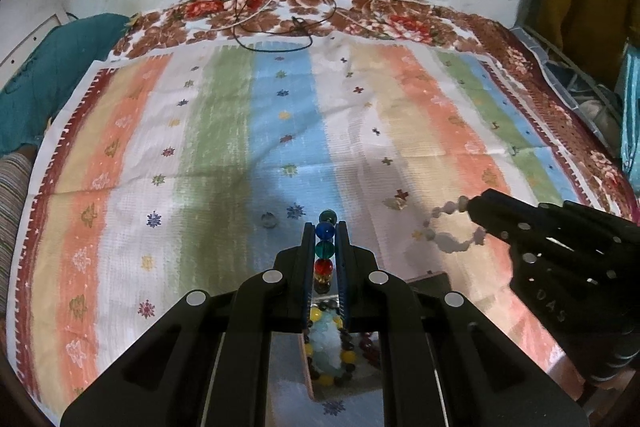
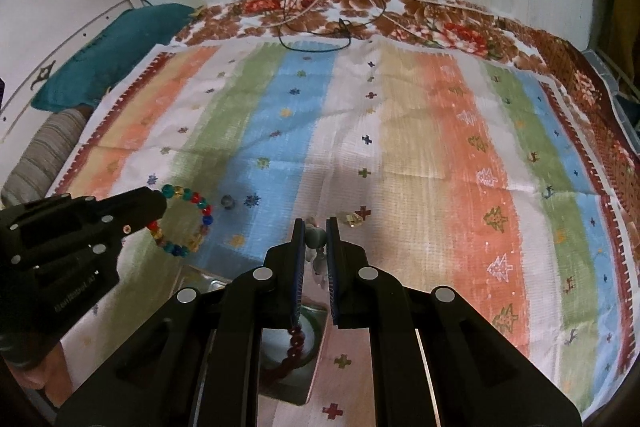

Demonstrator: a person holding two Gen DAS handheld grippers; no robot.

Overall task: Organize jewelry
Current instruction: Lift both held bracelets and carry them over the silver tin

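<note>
Pinching a multicoloured glass-bead bracelet (image 1: 325, 247), left gripper (image 1: 325, 227) closed, above the striped woven cloth (image 1: 224, 131); right gripper (image 2: 316, 227) clamps a pale round-bead bracelet (image 1: 452, 227) likewise, over the mirrored tray (image 2: 296, 383).

Blue, green and red beads (image 1: 325, 245) sit between black fingers (image 1: 307, 251); the cloth (image 1: 224, 131) ahead has orange, green, blue stripes.

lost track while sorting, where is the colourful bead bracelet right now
The colourful bead bracelet is pinched in the left gripper, held over the blue stripe of the cloth, left of the right gripper in its view.
</note>
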